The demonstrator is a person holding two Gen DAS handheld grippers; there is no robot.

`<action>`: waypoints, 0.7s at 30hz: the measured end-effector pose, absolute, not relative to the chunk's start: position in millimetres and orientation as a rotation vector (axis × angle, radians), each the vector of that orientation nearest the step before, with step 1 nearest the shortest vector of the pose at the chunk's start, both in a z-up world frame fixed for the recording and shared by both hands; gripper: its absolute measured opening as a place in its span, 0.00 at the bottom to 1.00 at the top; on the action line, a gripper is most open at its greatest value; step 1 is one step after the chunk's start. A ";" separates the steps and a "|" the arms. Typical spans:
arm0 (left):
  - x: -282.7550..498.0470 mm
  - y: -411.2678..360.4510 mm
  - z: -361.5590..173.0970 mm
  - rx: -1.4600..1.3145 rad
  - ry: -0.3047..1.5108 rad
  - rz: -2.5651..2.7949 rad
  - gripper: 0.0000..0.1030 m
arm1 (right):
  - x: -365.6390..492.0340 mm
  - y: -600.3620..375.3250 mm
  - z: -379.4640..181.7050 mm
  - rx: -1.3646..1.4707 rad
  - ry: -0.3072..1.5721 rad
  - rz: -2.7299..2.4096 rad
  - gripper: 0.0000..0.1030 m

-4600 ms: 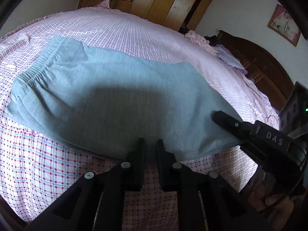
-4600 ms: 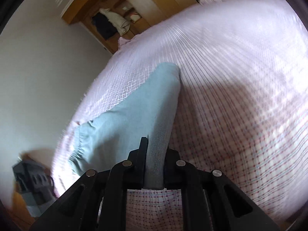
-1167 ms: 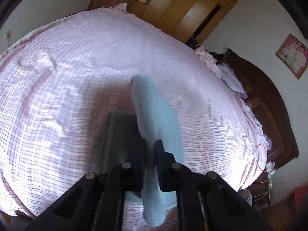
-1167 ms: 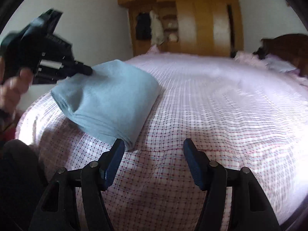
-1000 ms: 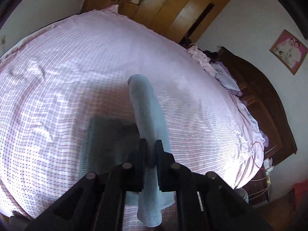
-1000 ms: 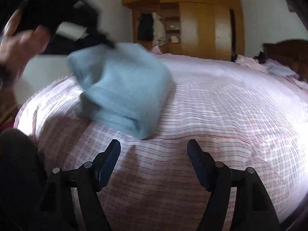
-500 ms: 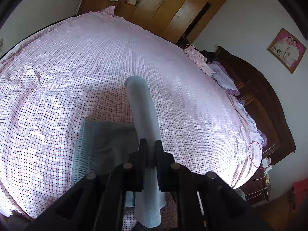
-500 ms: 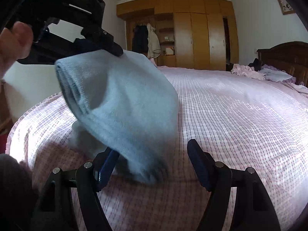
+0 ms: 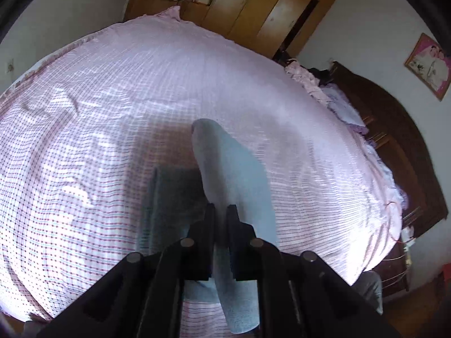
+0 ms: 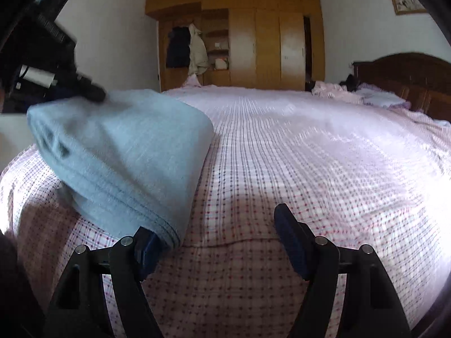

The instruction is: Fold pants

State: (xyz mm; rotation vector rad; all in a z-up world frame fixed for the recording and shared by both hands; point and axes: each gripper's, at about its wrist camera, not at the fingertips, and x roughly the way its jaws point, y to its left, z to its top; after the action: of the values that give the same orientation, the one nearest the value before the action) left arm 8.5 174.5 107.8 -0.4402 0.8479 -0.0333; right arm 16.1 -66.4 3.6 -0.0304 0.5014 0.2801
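The light blue pants (image 10: 126, 152) are folded into a thick bundle near the front left of the bed. My left gripper (image 9: 220, 209) is shut on the pants (image 9: 231, 174), pinching the upper fold, which hangs between its fingers above the lower layers. In the right wrist view that left gripper (image 10: 93, 93) grips the bundle's top far edge, tilting it. My right gripper (image 10: 217, 239) stands open over the checked sheet with nothing between its fingers; the bundle's near hem lies against its left fingertip (image 10: 146, 242).
The bed's pink checked sheet (image 10: 324, 155) stretches away to the right and back. A dark wooden headboard (image 10: 400, 70) with crumpled bedding is at the far right. A wooden wardrobe (image 10: 253, 42) stands behind the bed.
The left gripper has lowered the held fold a little toward the layers on the bed. The right gripper has drifted closer to the bundle, whose hem now reaches its left finger.
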 end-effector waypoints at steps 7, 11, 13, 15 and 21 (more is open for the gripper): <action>5.4 184.8 94.0 -0.391 0.831 -0.004 0.08 | 26.2 -61.4 13.8 -0.002 0.531 0.299 0.64; 3.9 191.0 83.4 -0.394 0.831 -0.019 0.08 | 33.7 -65.1 22.0 0.007 0.532 0.314 0.65; 2.0 189.0 80.4 -0.363 0.821 -0.022 0.08 | 36.4 -66.7 19.6 0.018 0.550 0.320 0.65; 1.2 184.3 78.7 -0.317 0.817 -0.014 0.08 | 35.7 -65.4 18.7 0.007 0.550 0.316 0.65; 3.3 183.6 72.6 -0.246 0.789 0.010 0.09 | 28.3 -51.9 15.7 -0.013 0.561 0.318 0.66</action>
State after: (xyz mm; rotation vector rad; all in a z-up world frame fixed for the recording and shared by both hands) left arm 3.3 183.6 72.6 -0.2460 0.7892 0.0105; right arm 28.3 -51.9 15.7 -0.0134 0.5609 0.3177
